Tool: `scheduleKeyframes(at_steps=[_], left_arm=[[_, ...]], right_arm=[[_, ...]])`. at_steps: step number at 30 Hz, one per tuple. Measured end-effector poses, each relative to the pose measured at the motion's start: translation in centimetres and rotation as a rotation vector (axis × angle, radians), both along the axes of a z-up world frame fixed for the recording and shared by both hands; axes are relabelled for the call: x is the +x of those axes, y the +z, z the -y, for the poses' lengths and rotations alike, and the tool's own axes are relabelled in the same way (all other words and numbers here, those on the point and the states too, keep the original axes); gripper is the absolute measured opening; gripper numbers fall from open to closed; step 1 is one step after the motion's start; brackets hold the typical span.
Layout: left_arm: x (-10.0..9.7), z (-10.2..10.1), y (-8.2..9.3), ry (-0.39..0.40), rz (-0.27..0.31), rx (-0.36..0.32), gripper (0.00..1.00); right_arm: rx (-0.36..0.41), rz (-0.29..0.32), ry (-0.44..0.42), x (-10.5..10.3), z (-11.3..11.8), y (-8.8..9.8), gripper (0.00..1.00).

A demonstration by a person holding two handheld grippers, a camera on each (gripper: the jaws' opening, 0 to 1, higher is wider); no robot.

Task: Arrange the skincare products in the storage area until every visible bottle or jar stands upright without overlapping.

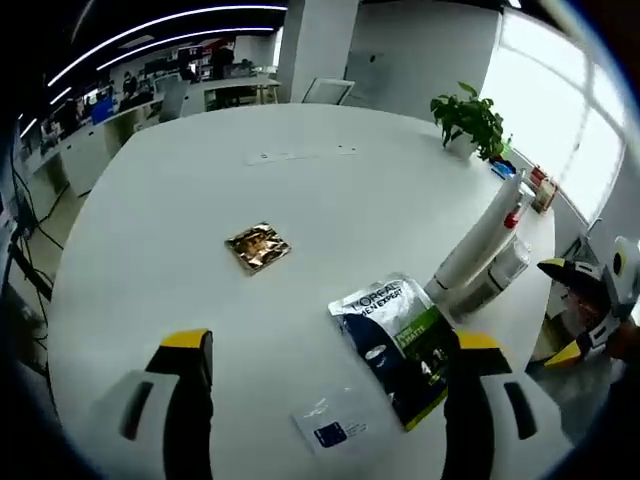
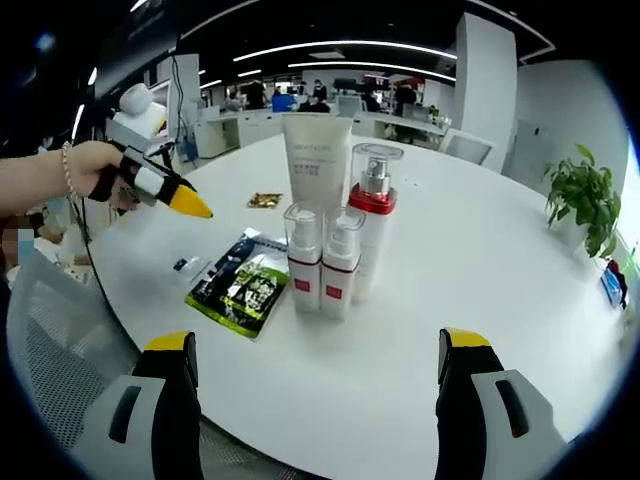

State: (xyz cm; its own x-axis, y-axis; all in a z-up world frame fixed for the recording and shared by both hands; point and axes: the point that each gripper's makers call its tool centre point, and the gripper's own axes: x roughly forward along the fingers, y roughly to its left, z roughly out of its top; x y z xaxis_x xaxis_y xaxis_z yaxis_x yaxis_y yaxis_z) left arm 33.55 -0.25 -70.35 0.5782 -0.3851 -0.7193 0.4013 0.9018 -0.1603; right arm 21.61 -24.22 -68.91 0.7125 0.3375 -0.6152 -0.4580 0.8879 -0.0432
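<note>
In the left gripper view the left gripper (image 1: 325, 385) hangs over the white round table (image 1: 200, 200) with its yellow-tipped jaws wide apart and nothing between them. Just above the right jaw lies a flat L'Oréal sachet (image 1: 400, 350), dark blue and green, and below it, toward the bottom centre, a small clear sample packet (image 1: 335, 425) with a blue label. A gold foil packet (image 1: 257, 246) lies alone near the middle of the frame, well apart from the rest. At centre right the skincare bottles appear as a white tube (image 1: 480, 240) and a clear-capped bottle (image 1: 495, 280) close together (fisheye distortion makes them look slanted). A potted plant (image 1: 470, 120) sits at the upper right.

In the right gripper view the right gripper (image 2: 315, 400) is also spread open and empty, low in the frame. The products stand upright in a tight cluster at centre: a tall white tube (image 2: 317, 160) at the back, a red-collared pump bottle (image 2: 375, 215) beside it, and two small spray bottles (image 2: 322, 260) in front, side by side. The sachet lies flat just left of them. At upper left, a hand (image 2: 95, 170) holds the other gripper.
</note>
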Motion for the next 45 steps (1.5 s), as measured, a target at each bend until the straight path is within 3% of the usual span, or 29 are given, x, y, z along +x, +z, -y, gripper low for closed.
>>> scheduleKeyframes(at_steps=[14, 22, 31, 45], left_arm=[[2.9, 0.8, -0.8, 0.105, -0.013, 0.015, 0.92], [4.6, 0.9, -1.9, 0.209, -0.033, -0.004, 0.9], [7.1, 0.1, -3.7, 0.205, -0.042, 0.06, 0.87], [9.8, -0.3, -4.8, 0.298, -0.042, 0.04, 0.83]], right_arm=[[-0.005, -0.019, -0.017, -0.1, 0.3, -0.3, 1.0], [0.0, -0.023, -0.035, 0.0, 0.6, -0.5, 0.99], [-0.001, -0.032, -0.036, 0.0, 0.6, -0.6, 0.99], [0.006, -0.037, -0.037, 0.0, 0.5, -0.6, 0.98]])
